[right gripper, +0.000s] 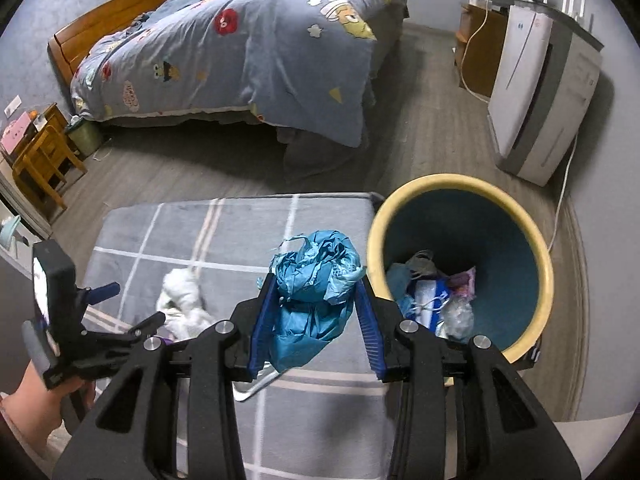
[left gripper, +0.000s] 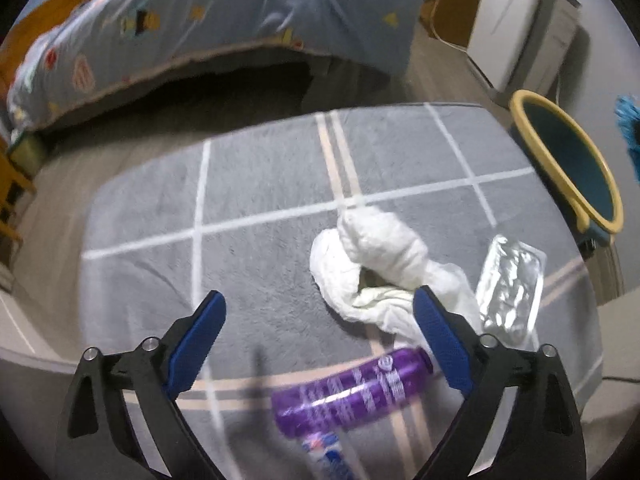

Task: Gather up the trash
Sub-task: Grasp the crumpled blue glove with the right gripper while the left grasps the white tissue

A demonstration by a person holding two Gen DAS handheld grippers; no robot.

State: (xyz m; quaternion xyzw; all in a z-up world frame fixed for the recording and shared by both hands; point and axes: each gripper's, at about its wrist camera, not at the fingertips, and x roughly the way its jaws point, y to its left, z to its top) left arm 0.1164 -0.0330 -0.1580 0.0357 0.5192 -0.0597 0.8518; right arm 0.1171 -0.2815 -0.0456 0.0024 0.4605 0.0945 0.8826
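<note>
The right gripper is clamped on a crumpled blue plastic bag; both blue pads press its sides and the bag's tail hangs below them. It is held over the grey checked rug, just left of the round bin w/ cream rim and teal inside. The bin already holds mixed trash: a white-blue wrapper, a clear plastic piece, a pink-purple packet, some grey-blue bits.

The left gripper points down at the rug w/ its jaws standing wide apart and nothing between the pads. Near its right finger lies a crumpled white cloth or tissue wad, partly behind that fingertip. A purple cylindrical bottle w/ white print lies on its side on the rug, nearer than the wad, below the gap between the 2 fingers. A clear crinkled plastic tray lies right of the wad, btw it and the bin. A small blue-white-red wrapper sits at the near edge; blurred.

Far side: a bed w/ blue-grey cartoon-print duvet; far right, a white-grey appliance.
</note>
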